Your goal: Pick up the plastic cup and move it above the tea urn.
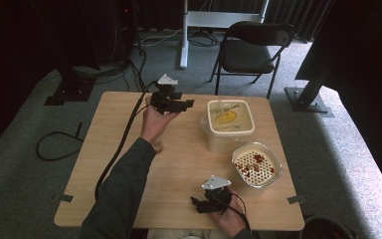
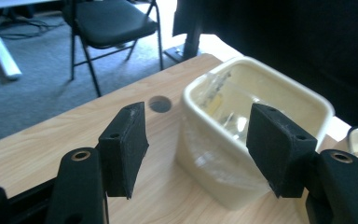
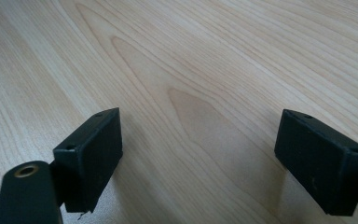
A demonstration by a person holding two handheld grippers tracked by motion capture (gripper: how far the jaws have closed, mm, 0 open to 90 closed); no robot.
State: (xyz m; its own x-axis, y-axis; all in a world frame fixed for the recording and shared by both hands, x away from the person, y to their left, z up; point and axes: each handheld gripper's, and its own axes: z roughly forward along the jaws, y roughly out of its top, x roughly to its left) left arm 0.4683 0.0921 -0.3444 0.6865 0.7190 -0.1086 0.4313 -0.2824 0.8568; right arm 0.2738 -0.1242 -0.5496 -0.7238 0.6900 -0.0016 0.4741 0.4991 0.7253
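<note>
From above, our left gripper (image 1: pixel 171 102) hovers just beside the cream tub (image 1: pixel 230 124); the right gripper (image 1: pixel 210 199) rests near the table (image 1: pixel 129 174) edge. Along the left jaws, spread wide, we should straddle the tub's near wall squarely. The right jaws gape, empty.

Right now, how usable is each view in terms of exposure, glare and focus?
High view: dark surroundings, table evenly lit, sunlit floor at right. Left gripper view: cream tub slightly soft, window glare beyond it blown out. Right gripper view: wood grain sharp, no glare, soft jaw shadows.
</note>
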